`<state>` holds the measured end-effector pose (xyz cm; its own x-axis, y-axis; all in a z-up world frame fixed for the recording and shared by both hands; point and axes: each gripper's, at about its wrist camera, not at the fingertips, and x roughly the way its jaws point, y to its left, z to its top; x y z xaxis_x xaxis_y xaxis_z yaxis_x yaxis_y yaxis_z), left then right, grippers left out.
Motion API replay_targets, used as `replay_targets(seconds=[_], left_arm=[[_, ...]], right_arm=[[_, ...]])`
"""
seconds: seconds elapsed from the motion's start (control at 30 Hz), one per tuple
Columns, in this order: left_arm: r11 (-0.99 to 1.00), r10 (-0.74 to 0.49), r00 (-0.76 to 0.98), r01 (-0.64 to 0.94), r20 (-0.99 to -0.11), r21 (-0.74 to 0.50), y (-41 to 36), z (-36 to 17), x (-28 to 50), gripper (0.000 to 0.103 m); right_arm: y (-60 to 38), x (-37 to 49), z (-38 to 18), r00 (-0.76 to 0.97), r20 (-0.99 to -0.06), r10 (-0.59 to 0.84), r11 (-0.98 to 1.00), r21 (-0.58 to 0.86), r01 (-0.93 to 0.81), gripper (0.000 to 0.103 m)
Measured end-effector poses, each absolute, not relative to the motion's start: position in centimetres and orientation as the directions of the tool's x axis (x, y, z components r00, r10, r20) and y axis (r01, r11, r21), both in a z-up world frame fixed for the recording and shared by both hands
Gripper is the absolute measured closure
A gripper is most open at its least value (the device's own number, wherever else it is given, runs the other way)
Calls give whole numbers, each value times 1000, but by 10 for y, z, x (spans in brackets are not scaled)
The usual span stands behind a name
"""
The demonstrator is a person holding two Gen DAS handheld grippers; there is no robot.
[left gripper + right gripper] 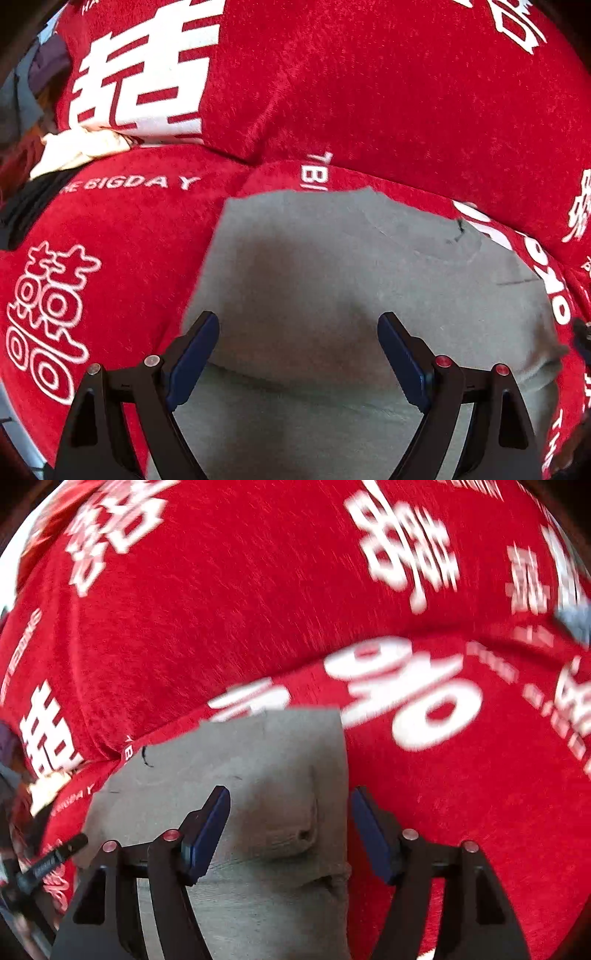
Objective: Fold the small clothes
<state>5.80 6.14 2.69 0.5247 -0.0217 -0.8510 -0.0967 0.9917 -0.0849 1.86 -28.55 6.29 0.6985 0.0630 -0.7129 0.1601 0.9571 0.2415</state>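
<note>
A small grey garment lies flat on a red plush cover printed with white characters. My left gripper hovers over the middle of it, jaws wide apart and nothing between the blue pads. In the right wrist view the same grey garment shows a straight right edge and a folded hem near the bottom. My right gripper stands open over that edge. Its left pad is above the grey cloth and its right pad above the red cover. Neither pad presses on the fabric.
A heap of other clothes sits at the far left: a cream piece, a dark piece and a purple one. A raised fold of the red cover runs behind the garment. A grey-blue scrap lies at the right.
</note>
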Motion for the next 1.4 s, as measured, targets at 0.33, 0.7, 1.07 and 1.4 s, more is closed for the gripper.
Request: replay_targets(seconds=[0.33,0.7,1.07,1.4], left_arm=[[1000,-6,494,-21,-870,-18,55,4,45,14],[997,-74,462,52,-884,-56,46,11,69,14],[999,-36,466,-9,-884,-46,61,19,91,0],[995,-35,482,103,-875,17,69,-2,0,0]], right_arm=[[-233,23,21,564,-822,75,997,75,-24,32],[-208,50,41,567,-820,80,997,57,-58,26],[-196,77,35,533,-846,-35,999,-47,-10,17],[-166,-24,5,547,-837,-10,989,-91,-120,16]])
